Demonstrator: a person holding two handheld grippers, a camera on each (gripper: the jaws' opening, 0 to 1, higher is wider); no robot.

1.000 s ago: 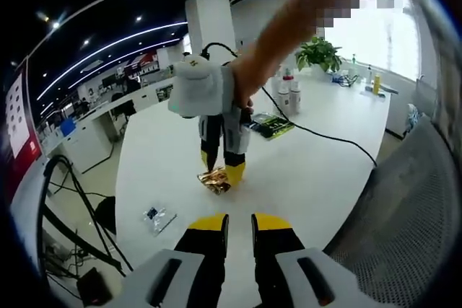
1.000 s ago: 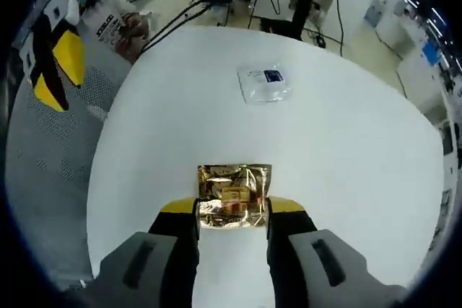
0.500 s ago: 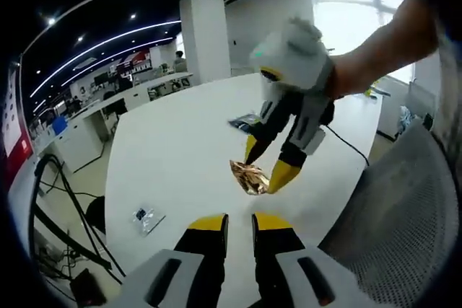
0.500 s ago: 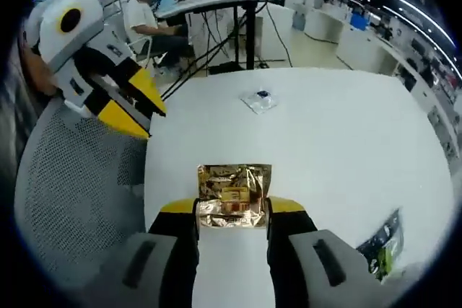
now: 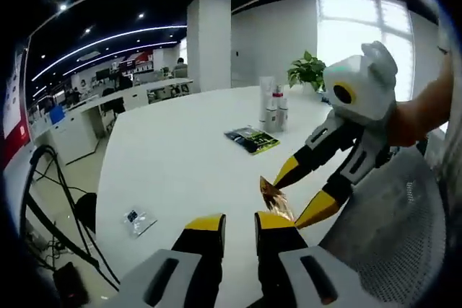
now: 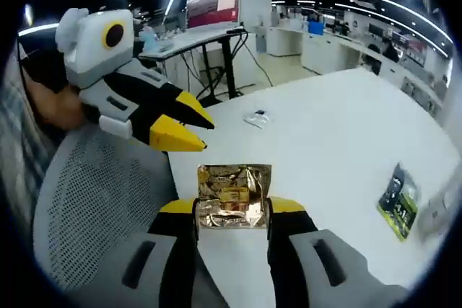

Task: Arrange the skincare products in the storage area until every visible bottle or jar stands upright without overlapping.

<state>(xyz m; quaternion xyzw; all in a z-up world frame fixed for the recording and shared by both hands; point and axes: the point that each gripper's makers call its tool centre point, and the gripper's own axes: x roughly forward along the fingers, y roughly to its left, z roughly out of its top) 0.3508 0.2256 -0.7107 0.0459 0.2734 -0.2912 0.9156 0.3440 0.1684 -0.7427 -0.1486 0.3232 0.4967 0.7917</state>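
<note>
Gold foil sachet, crinkled, is pinched between the yellow-tipped jaws of the right gripper and held in the air above the near edge of the white table. In the left gripper view the same sachet shows edge-on between the right gripper's splayed fingers, just off the table's edge.

Left gripper: jaws a narrow gap apart, nothing between them, pointing across the table. In the right gripper view it hangs left of the sachet, over a grey mesh chair, touching nothing.

On the table: a small clear packet near its left edge, a dark green packet further in, and past that a cluster of upright bottles beside a potted plant. Bottle labels are too small to read. The green packet sits right of the sachet; a pale object at the far right is cut off.
</note>
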